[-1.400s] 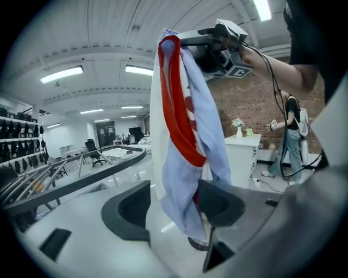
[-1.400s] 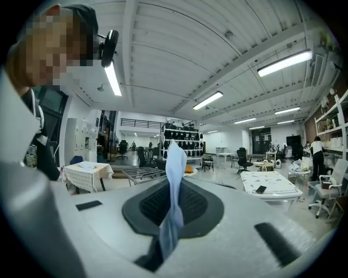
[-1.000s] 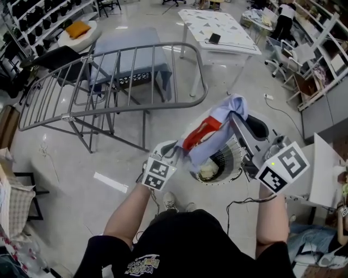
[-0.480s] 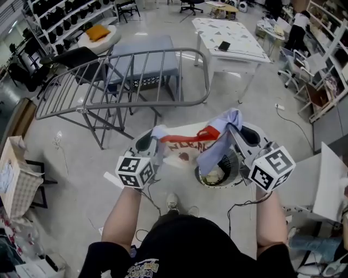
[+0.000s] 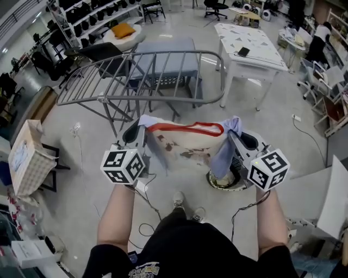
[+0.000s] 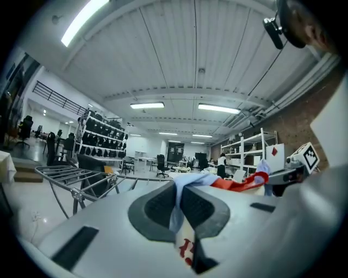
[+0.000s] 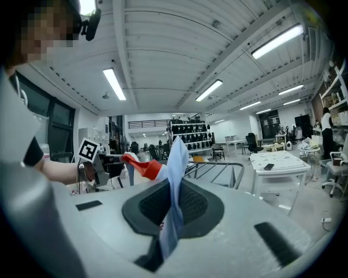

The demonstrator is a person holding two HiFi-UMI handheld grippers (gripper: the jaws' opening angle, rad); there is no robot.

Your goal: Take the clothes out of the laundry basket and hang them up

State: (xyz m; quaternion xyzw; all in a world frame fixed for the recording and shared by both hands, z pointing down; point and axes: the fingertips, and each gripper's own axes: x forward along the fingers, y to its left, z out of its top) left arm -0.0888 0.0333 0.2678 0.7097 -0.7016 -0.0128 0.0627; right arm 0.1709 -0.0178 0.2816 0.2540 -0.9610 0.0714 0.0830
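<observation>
A small garment (image 5: 185,144), cream with red print, a red neckband and light blue sleeves, hangs stretched between my two grippers above the floor. My left gripper (image 5: 142,126) is shut on its left shoulder; the blue cloth (image 6: 176,203) shows pinched between the pads. My right gripper (image 5: 232,130) is shut on the right shoulder, blue fabric (image 7: 173,206) rising out of the jaws. The white laundry basket (image 5: 225,182) stands on the floor below the right gripper, largely hidden by the garment. The grey drying rack (image 5: 141,73) stands just beyond the garment.
A white table (image 5: 251,46) stands to the rack's right, a grey bench (image 5: 163,62) behind the rack. A beige bag (image 5: 27,157) on a stand is at the left. Shelves with dark items (image 5: 92,13) line the far left. A cable (image 5: 147,217) trails by the person's feet.
The left gripper has risen and moved left with its corner, pulling the bunched garment out flat between the two grippers. The right gripper has sunk a little. The view has tilted toward the rack.
</observation>
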